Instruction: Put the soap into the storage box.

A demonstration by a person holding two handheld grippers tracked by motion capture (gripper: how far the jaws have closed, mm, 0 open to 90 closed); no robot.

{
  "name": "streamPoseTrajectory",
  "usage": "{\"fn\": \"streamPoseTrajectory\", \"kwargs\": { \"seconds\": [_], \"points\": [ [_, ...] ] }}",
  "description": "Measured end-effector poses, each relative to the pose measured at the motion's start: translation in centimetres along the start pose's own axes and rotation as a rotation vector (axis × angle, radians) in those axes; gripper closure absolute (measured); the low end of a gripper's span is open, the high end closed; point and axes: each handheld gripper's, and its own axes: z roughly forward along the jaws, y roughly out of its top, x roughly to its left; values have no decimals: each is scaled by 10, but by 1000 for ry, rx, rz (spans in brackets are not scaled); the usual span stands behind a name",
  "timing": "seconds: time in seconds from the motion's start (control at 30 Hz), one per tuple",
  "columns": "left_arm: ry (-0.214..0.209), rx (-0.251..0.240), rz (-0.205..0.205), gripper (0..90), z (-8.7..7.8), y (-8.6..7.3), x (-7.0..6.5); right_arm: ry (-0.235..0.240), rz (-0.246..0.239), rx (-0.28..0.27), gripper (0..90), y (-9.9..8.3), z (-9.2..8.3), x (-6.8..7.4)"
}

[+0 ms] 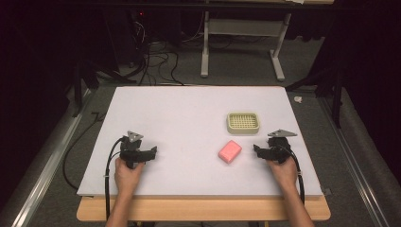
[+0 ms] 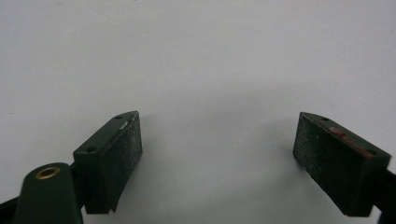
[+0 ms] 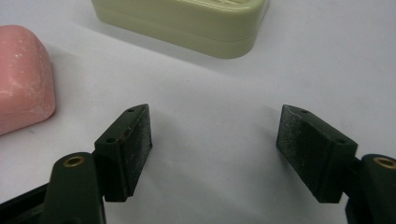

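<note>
A pink bar of soap (image 1: 230,151) lies on the white table top (image 1: 189,118), right of centre. Behind it sits a cream soap dish (image 1: 243,123) with a gridded top. My right gripper (image 1: 257,150) rests on the table just right of the soap, open, with nothing between its jaws. In the right gripper view (image 3: 215,140) the soap (image 3: 21,77) is at the left edge and the dish (image 3: 187,23) at the top. My left gripper (image 1: 152,152) rests at the table's front left, open and empty; the left gripper view (image 2: 217,144) has bare table between the jaws.
The white board sits on a wooden table whose front edge (image 1: 203,208) shows below it. Beyond the far edge are a grey floor, cables (image 1: 156,61) and a white frame (image 1: 243,42). Metal rails (image 1: 52,156) run along both sides.
</note>
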Motion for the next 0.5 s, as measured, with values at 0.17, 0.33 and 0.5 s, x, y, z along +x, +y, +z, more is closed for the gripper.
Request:
{"fn": "streamPoseTrajectory", "kwargs": {
  "seconds": [0.17,0.33,0.5],
  "points": [
    [0,-1,0,160,0,0,0,6,1,2,262,0,0,0],
    [-1,-1,-1,159,0,0,0,-11,8,-2,242,0,-1,0],
    [-1,-1,-1,160,0,0,0,16,20,-13,241,-1,-5,2]
  ]
}}
